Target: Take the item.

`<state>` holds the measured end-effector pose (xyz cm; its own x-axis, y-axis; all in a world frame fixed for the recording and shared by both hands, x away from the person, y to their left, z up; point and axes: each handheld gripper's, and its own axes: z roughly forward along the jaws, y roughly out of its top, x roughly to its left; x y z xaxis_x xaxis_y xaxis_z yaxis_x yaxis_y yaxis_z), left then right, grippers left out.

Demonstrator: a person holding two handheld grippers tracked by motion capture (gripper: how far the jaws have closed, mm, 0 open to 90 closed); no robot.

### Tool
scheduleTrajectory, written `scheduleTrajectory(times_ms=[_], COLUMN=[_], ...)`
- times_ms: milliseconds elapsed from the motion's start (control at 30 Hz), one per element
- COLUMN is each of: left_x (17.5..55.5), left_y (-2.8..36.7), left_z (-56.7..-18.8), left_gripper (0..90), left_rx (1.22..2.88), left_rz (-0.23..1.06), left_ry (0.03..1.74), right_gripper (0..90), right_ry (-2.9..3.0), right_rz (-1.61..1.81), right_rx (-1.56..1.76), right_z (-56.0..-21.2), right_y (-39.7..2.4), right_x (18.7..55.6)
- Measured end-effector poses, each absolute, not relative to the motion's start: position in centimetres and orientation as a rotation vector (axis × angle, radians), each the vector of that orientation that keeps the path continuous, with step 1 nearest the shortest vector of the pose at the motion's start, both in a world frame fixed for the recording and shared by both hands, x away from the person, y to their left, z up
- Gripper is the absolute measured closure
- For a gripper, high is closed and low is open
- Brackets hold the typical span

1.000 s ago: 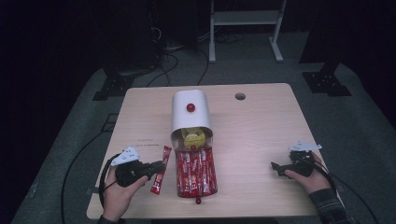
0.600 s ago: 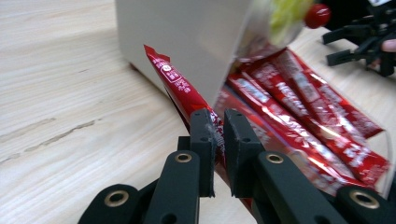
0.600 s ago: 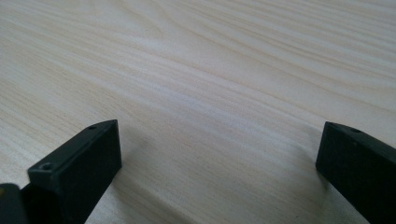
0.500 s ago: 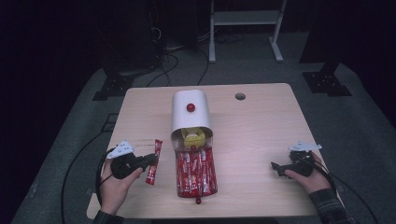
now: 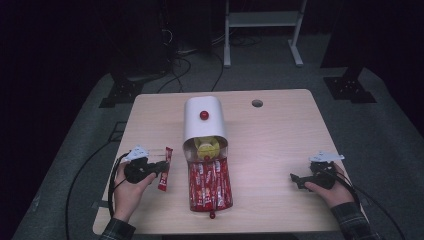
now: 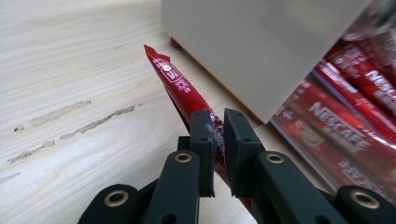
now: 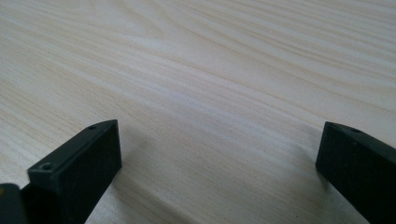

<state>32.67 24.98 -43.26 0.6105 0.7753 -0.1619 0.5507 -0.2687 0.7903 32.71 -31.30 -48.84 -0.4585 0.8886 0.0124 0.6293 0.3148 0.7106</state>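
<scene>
Left gripper near the table's left front part, jaws clamped narrow on one red coffee stick sachet. In the left gripper view the sachet pinched across its width low on its length, far end pointing up and away toward the white box. Whether lifted clear of the table or touching at one end: cannot tell.

Handling, judged: thin foil-type packet, very light, flexible, powder fill likely to shift; glossy skin probably slick. Pinch across the flat faces holds well; a hold near an end seam would let the rest droop or swing. Crush risk low, tearing unlikely under light pressure.

White box lying on its side at table centre, open mouth toward the front edge, a yellow item inside. More red sachets fanned out from the mouth toward the front edge, just right of the held one.

Left hand in from the front edge, wrist low, gripper pointed rightward. Right gripper near the right front corner, jaws wide apart over bare wood, nothing between them; right hand resting low, gripper aimed leftward.
</scene>
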Motion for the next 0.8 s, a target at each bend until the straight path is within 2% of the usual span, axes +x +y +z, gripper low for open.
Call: scheduleTrajectory(times_ms=[800], left_x=[33.9], left_y=[24.7], left_z=[-46.0], left_gripper=[82.5], left_rx=[2.034], left_rz=[0.258], left_ry=[1.149], right_gripper=[0.0], right_ry=[2.205], right_rz=[0.930], right_rx=[1.351], right_z=[-48.8], right_y=[-31.3], right_x=[32.7])
